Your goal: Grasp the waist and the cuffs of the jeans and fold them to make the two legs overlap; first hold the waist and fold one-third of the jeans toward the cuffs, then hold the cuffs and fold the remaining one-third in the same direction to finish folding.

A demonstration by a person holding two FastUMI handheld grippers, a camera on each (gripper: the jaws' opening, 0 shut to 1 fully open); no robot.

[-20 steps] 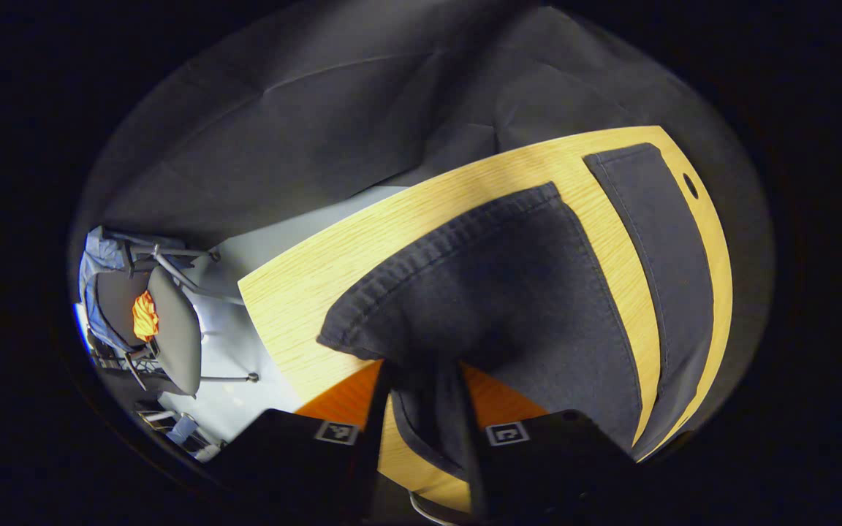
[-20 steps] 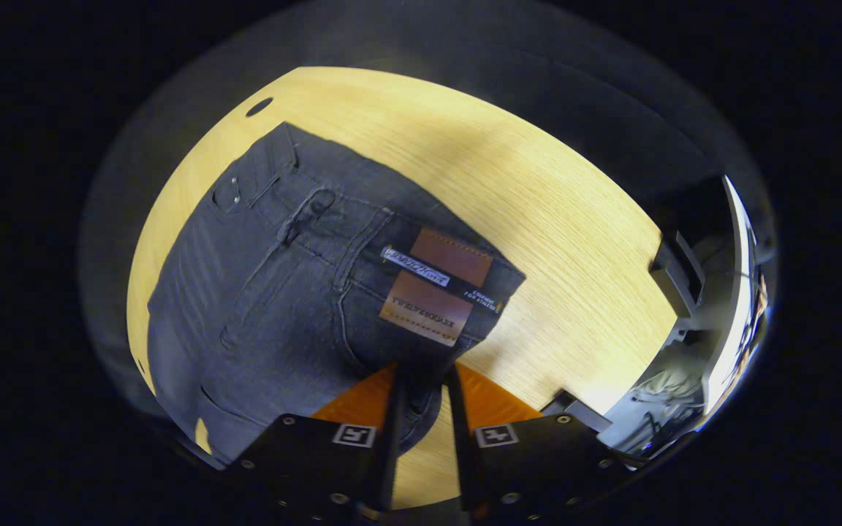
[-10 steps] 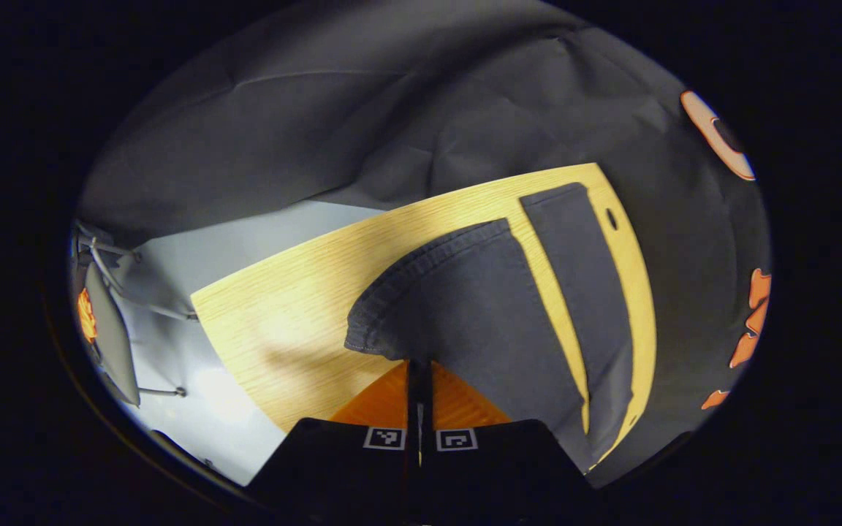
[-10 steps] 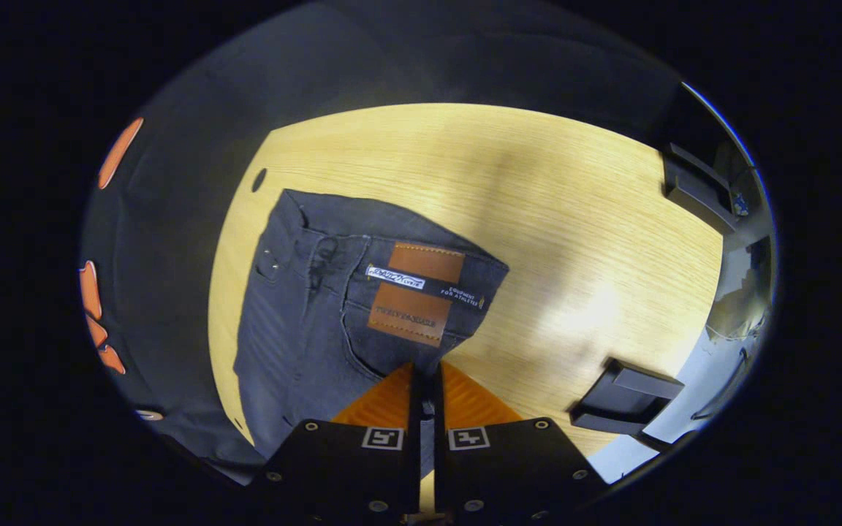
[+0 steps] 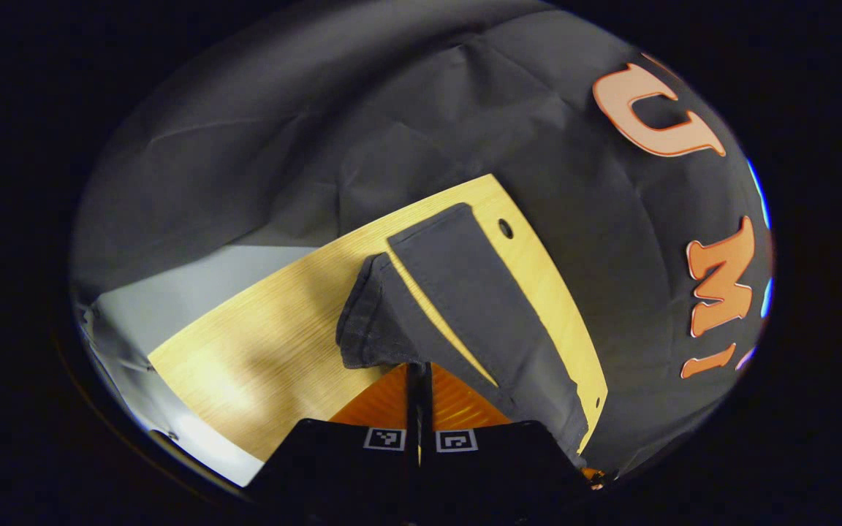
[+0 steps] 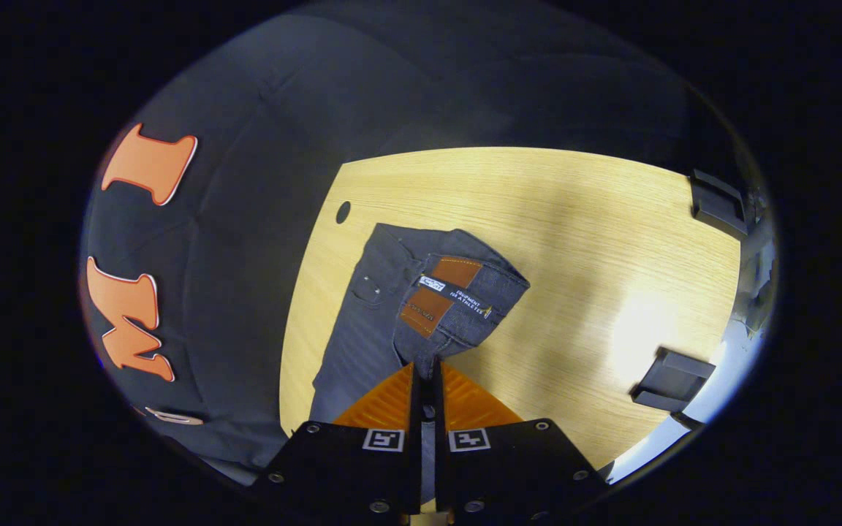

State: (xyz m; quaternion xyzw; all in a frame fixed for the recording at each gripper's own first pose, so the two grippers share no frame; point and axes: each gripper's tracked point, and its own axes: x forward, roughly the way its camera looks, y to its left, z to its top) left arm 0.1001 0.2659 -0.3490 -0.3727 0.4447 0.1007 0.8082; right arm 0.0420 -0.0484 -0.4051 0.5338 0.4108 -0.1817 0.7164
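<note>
One brown-patched jeans (image 6: pixel 399 307) waist, unreadable

Light wood bench (image 6: pixel 574 219) with a small round hole (image 6: pixel 343 212) near its far left corner, plus two dark blocky things (image 6: pixel 669 380) along its right edge. Pale floor (image 5: pixel 194 267) beyond.

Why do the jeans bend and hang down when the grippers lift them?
The jeans are probably floppy cloth: the lifted cuff droops from the left gripper. They likely won't slip, since the right gripper pinches the waist tightly.
</note>
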